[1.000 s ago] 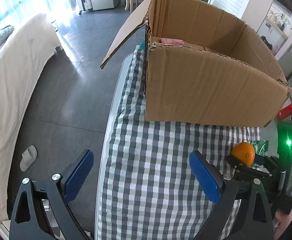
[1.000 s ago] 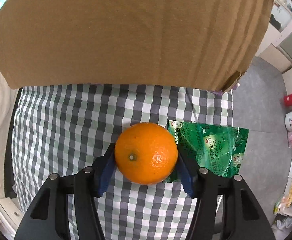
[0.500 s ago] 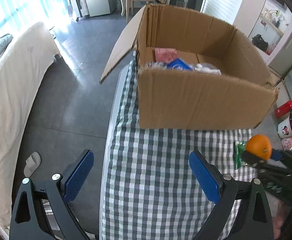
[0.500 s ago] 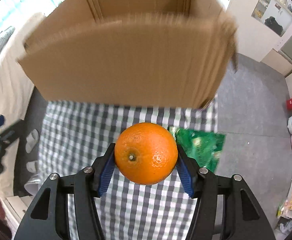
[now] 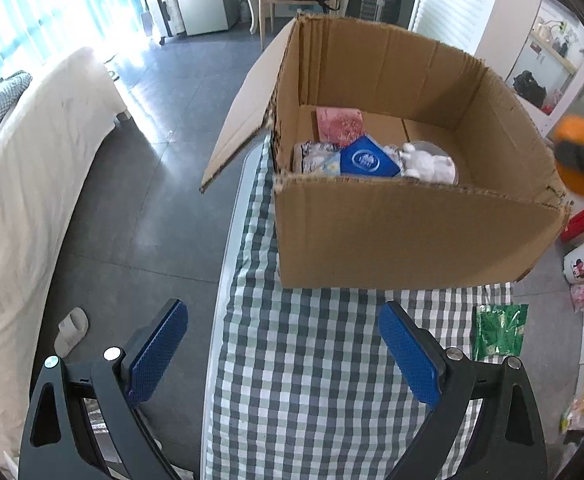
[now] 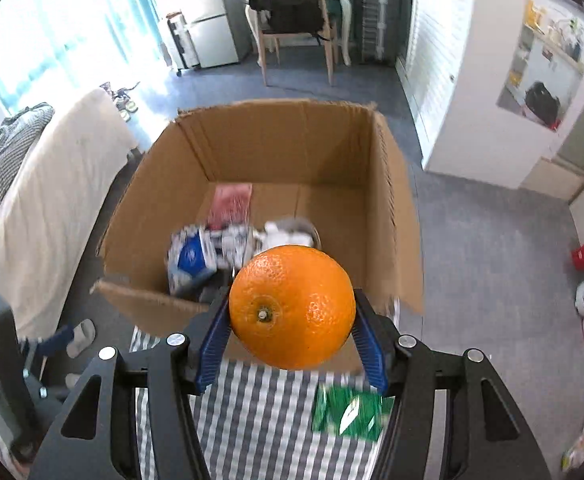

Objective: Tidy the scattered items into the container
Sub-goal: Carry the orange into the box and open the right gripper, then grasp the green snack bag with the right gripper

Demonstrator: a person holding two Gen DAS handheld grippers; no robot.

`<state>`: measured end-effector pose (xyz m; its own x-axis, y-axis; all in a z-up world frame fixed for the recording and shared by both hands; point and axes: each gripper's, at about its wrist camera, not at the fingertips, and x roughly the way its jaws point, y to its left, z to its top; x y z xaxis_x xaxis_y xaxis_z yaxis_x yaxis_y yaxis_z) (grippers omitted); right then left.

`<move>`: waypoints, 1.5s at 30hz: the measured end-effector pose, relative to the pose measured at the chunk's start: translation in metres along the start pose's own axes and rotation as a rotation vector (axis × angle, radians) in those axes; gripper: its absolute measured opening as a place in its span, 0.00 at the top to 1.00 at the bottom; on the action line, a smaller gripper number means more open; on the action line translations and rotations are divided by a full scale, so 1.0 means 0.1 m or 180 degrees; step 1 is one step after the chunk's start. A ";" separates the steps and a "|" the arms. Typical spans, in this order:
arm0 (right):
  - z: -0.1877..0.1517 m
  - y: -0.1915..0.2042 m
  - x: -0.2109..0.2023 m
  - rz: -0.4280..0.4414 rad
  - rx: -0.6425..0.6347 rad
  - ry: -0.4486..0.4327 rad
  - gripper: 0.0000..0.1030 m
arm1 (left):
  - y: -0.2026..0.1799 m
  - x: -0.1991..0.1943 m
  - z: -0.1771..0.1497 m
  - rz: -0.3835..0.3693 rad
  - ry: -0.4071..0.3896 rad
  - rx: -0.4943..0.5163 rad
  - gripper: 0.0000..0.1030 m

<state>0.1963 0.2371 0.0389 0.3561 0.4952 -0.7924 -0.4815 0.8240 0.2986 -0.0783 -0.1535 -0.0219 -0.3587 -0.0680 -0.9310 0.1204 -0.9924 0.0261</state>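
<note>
My right gripper (image 6: 292,340) is shut on an orange (image 6: 292,306), its blue pads pressing both sides. It hangs above the near wall of the open cardboard box (image 6: 391,216). In the left wrist view the orange (image 5: 575,148) appears blurred beside the box's right wall (image 5: 499,152). The box (image 5: 391,236) stands on the checked cloth (image 5: 311,380) and holds a pink packet (image 5: 339,125), a blue packet (image 5: 365,160) and a white toy (image 5: 427,165). A green sachet (image 5: 497,330) lies on the cloth, also visible under the right gripper as the green sachet (image 6: 347,414). My left gripper (image 5: 284,354) is open over the cloth's left edge.
A white-covered bed (image 5: 24,184) runs along the left across a strip of grey floor. A slipper (image 5: 72,326) lies on the floor. A chair (image 6: 292,20) and small fridge (image 6: 212,36) stand at the back. A red bottle (image 5: 581,222) and mug (image 5: 577,266) sit right of the table.
The right gripper has lifted the orange off the cloth and up to the level of the box's rim; the box interior now shows. The left gripper stays open and nearly still.
</note>
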 end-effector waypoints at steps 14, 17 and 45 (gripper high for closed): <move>-0.08 0.09 -0.06 -0.0018 -0.0135 -0.0263 0.24 | 0.10 0.14 -0.15 0.0059 0.0128 -0.0104 0.04; -0.31 -0.01 -0.12 0.0033 -0.0072 -0.0158 0.24 | 0.08 0.13 -0.14 0.0054 0.0107 -0.0081 0.04; -1.52 -0.36 1.15 -0.0704 -0.0258 0.0880 0.58 | -0.06 0.37 -0.68 -0.0006 0.0312 0.0089 0.04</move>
<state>0.1326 0.2226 -0.1438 0.2340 0.2050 -0.9504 -0.4829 0.8729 0.0694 -0.0294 -0.1432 -0.0815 -0.2665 -0.0570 -0.9622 0.0934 -0.9951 0.0331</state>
